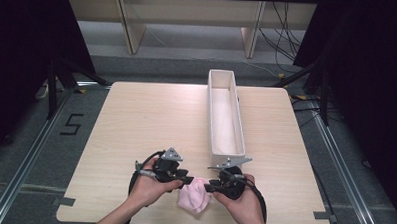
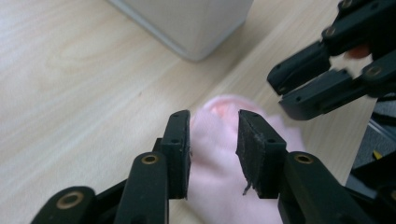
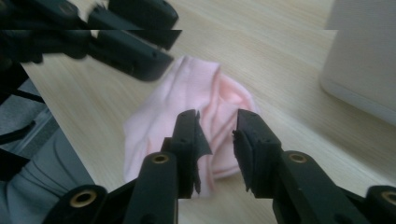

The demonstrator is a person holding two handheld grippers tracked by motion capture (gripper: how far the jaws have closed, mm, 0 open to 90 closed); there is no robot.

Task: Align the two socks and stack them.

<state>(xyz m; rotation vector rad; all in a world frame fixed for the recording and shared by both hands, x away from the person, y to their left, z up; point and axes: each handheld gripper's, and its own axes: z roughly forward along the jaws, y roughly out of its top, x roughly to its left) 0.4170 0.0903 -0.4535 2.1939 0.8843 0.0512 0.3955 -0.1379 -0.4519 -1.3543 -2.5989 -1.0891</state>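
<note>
A crumpled pink cloth [image 1: 194, 196] lies on the wooden table [image 1: 146, 125] near its front edge, between my two hands. My left gripper [image 1: 186, 180] points at it from the left and my right gripper [image 1: 210, 185] from the right, their tips close together over the cloth. In the left gripper view the jaws [image 2: 214, 121] stand apart with the pink cloth [image 2: 215, 158] showing in the gap, and the pads do not press on it. In the right gripper view the jaws [image 3: 215, 122] are likewise apart above the cloth [image 3: 159, 116]. Both grippers are open.
A long, narrow white box [image 1: 214, 117] stands open-topped just beyond my right hand and runs toward the table's far edge; its near corner [image 2: 196, 28] is close to the cloth. The table's front edge lies right behind the cloth.
</note>
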